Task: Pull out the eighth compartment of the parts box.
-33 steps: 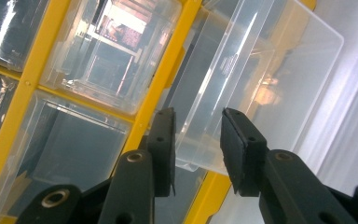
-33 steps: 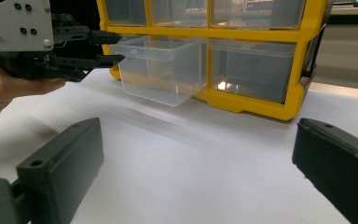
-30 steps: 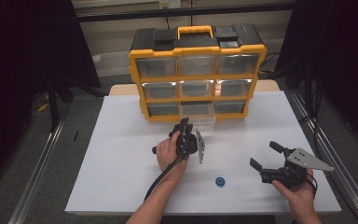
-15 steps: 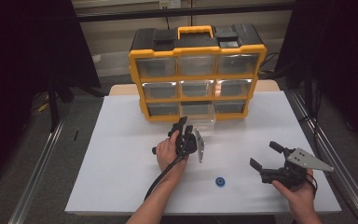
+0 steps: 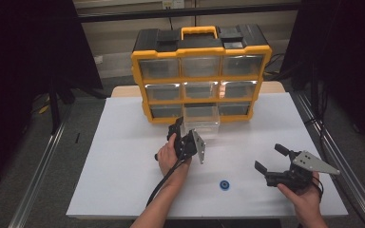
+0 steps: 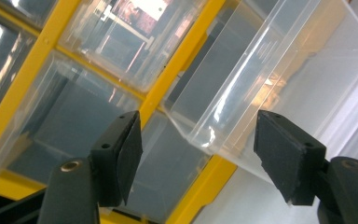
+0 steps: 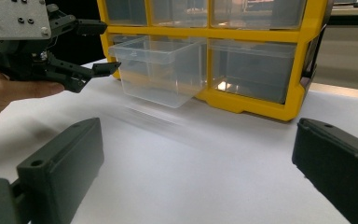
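A white desk (image 5: 123, 156) stands among dark curtains. At its 12 o'clock edge sits a yellow drawer cabinet (image 5: 200, 71), with its clear bottom-middle drawer (image 5: 200, 118) pulled out. The left gripper (image 5: 177, 130), jaws apart, hovers just beside the drawer's front corner. The right gripper (image 5: 270, 159), jaws apart and empty, waits at 4 o'clock. A small blue ring (image 5: 225, 184) lies near 6 o'clock.

Your left gripper (image 5: 177, 129) sits just before the pulled-out clear drawer (image 5: 200, 118). A blue ring (image 5: 225, 184) lies between your two hands. Your right gripper (image 5: 271, 164) gapes apart.
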`<state>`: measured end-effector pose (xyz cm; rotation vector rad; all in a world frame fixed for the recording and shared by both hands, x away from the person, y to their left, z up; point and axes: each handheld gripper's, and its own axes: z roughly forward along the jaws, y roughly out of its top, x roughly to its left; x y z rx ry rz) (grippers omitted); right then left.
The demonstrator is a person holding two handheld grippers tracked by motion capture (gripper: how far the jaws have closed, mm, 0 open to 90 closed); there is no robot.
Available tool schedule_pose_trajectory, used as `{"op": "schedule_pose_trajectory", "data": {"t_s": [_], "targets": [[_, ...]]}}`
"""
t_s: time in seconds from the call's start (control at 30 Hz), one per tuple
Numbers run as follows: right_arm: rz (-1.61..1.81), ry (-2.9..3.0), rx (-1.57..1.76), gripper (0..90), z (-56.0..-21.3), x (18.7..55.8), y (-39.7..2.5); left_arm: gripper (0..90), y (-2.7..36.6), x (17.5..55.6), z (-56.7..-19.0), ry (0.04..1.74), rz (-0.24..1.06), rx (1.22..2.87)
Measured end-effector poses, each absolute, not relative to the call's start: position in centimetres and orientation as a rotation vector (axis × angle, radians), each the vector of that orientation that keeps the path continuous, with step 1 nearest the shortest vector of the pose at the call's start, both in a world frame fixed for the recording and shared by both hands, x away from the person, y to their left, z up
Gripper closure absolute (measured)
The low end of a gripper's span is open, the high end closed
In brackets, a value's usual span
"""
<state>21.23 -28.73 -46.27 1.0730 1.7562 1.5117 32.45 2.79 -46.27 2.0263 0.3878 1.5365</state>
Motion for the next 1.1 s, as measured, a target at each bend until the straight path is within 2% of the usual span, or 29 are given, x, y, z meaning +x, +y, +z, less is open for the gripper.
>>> {"op": "schedule_pose_trajectory", "data": {"t_s": [0.2,0.47,0.7,1.1], "targets": [[1.512,1.756,1.075,1.7,-46.3,21.2,-28.7,28.1,3.1,32.2,-46.5,0.493,1.484,1.997],[1.513,1.758,1.074,1.6,-46.3,21.2,-28.7,19.5,3.8,32.2,-46.6,0.593,1.447,1.950],[1.514,1.757,1.075,1.7,-46.3,21.2,-28.7,16.2,4.3,31.9,-46.7,0.699,1.329,1.893],[1.514,1.757,1.070,1.6,-46.3,21.3,-28.6,11.7,5.7,31.5,-46.6,0.825,1.222,1.825]]}}
